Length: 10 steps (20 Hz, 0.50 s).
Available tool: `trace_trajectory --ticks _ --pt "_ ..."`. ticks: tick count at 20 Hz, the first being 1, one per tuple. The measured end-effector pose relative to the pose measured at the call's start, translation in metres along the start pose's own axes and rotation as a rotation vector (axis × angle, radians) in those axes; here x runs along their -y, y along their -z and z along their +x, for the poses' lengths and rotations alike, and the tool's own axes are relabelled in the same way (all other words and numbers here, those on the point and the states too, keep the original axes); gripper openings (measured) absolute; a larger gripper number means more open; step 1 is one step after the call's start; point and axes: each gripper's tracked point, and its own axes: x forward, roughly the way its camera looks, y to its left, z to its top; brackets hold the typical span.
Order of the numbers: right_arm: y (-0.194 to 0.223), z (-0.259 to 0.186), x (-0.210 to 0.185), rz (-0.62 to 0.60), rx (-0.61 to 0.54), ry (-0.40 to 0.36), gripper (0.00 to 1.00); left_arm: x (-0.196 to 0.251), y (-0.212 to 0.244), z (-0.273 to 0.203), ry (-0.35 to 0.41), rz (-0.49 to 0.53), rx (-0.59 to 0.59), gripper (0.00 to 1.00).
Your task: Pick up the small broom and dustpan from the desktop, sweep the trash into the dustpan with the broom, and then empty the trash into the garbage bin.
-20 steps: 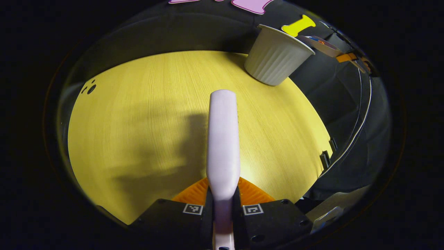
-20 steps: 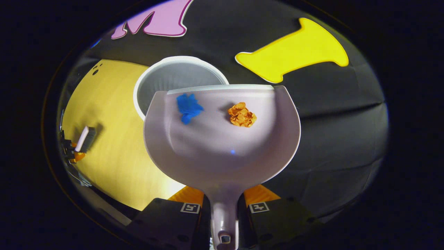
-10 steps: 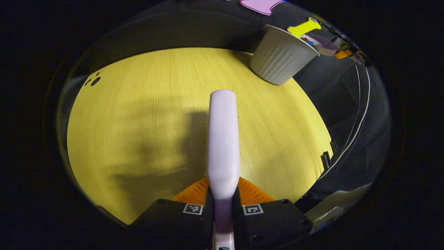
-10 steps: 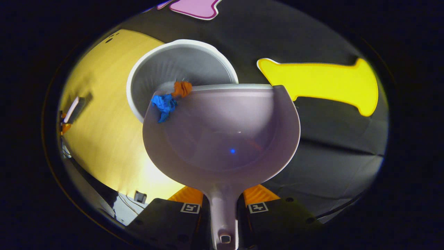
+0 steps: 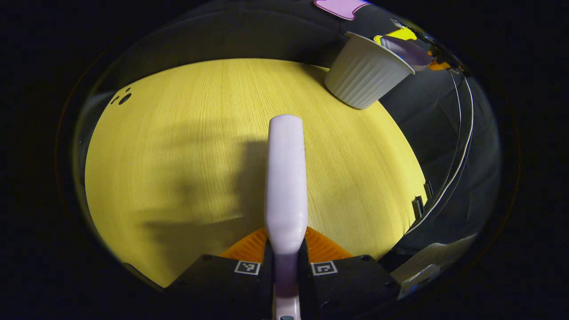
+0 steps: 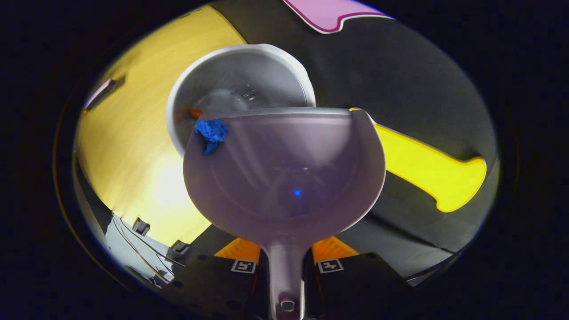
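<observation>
**Tipping the dustpan over the garbage bin**

Left gripper view: pinching the small broom by its pale handle, both fingers of the left gripper pressing on it, the handle pointing forward over the yellow tabletop. Standing at the far right corner of the tabletop, the ribbed white garbage bin, with the edge of the dustpan leaning over its rim and the other gripper just behind it. No scraps lying on the stretch of tabletop showing here.

Right gripper view: clamping the dustpan by its handle, both fingers of the right gripper pressing on it. Tilting the pan's front lip down over the open mouth of the garbage bin. Clinging to the pan's left front corner, right at the lip, a crumpled blue paper scrap. Showing blurred against the bin's inner wall just past the lip, an orange scrap, seemingly falling or already inside; hard to tell which. Anything else on the bin's bottom too blurred to make out.

Judging the step: emptying, partly done, the blue scrap holding on. Calling next for a steeper tilt or a light shake, keeping the lip inside the bin's rim so the scrap is not dropping onto the tabletop.
</observation>
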Motion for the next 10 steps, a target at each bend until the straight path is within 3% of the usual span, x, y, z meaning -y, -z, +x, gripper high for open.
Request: trace_trajectory --ticks 3,4,10 --pt "-0.0005 0.0009 -0.0004 -0.019 -0.005 0.012 0.31 0.0002 -0.0004 0.0005 -0.003 0.001 0.000 0.27" --pt "-0.0008 0.0000 -0.0008 -0.027 -0.004 0.014 0.35 0.0006 -0.0009 0.0004 -0.002 0.000 -0.001 0.27" --pt "-0.0006 0.0024 0.0011 0.032 -0.010 0.013 0.35 0.0002 -0.0021 0.0008 -0.008 0.004 -0.006 0.27"
